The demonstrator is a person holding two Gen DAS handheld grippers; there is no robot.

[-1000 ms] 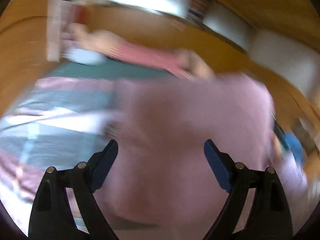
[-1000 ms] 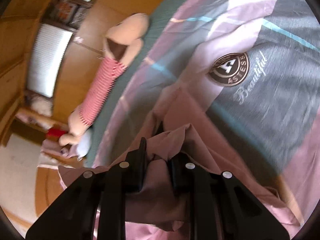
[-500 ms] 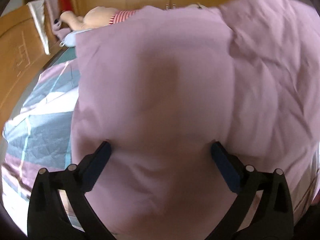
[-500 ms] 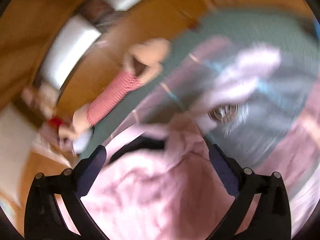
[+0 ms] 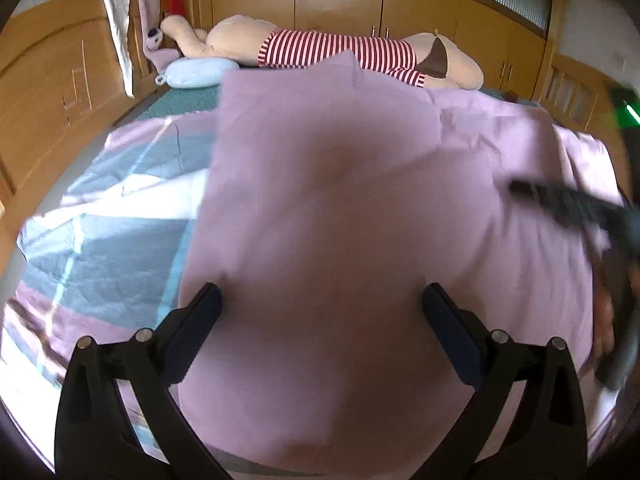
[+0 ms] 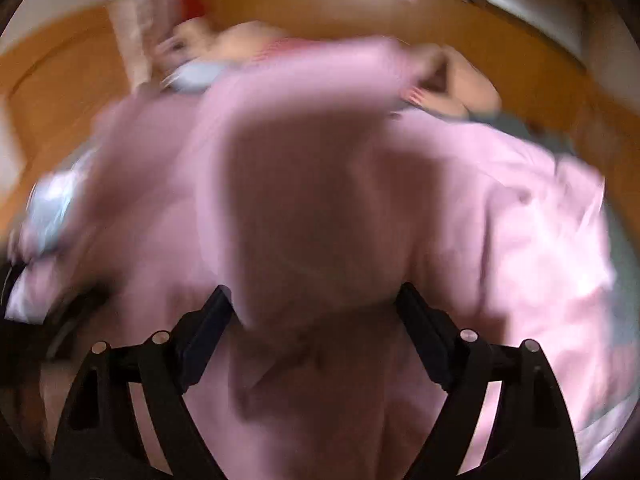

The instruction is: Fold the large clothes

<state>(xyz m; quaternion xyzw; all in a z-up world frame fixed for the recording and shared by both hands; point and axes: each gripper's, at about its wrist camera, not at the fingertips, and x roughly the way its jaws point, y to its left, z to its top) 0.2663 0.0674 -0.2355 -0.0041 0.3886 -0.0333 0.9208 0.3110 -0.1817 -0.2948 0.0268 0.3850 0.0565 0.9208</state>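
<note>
The left gripper (image 5: 320, 304) has its jaws spread wide and released; the pink garment (image 5: 340, 200) lies under and between the fingers, but the pads do not press on it. The right gripper (image 6: 314, 304) also has its jaws apart and they are closing at this moment; pink cloth is between them, and in this blurred view the pads do not seem to pinch it.

The pink garment is spread flat on the bed, over the patterned quilt (image 5: 112, 248). Its long axis runs from the near edge of the bed toward the far edge, where the wardrobe doors (image 5: 340, 0) stand. One corner of the cloth points to the far edge and reaches the striped plush toy (image 5: 332, 48). The left border of the garment is a straight line, going from the left gripper's finger up to the light blue pillow (image 5: 196, 74).

On the left of this border the quilt is uncovered up to the left edge of the bed, next to the wooden headboard (image 5: 48, 92), so there is open room there. On the right side the cloth is wrinkled and goes to the right edge of the bed, where the right gripper appears as a dark blurred shape (image 5: 568, 204) over the cloth
</note>
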